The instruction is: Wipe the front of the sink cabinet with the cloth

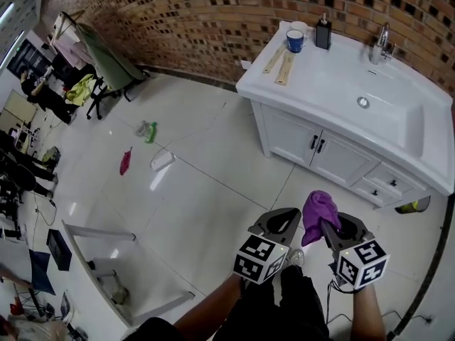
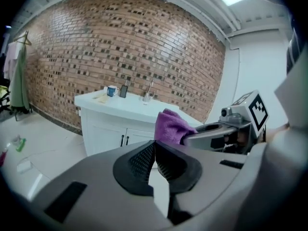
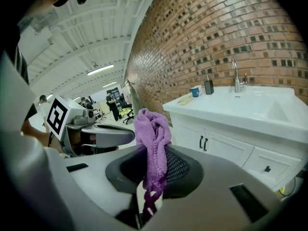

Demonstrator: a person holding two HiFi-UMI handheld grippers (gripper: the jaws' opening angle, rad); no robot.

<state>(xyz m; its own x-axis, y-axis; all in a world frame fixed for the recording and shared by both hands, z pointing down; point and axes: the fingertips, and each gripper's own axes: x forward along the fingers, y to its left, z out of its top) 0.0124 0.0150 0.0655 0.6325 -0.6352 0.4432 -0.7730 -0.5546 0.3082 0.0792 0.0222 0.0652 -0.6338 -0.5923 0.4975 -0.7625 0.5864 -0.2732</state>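
The cloth [image 1: 318, 213] is clamped in the right gripper [image 1: 331, 227]; the left gripper [image 1: 279, 224] is closed, empty. The sink cabinet [image 1: 334, 156], at one o'clock, stands well apart, so wiping seems unstarted.

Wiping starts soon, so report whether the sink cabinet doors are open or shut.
Shut. Both cabinet doors sit flush, with no gap showing, their handles side by side.

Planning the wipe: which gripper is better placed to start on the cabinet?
Right. The right gripper is shut on the purple cloth; the left gripper is shut and empty. Both are short of the cabinet.
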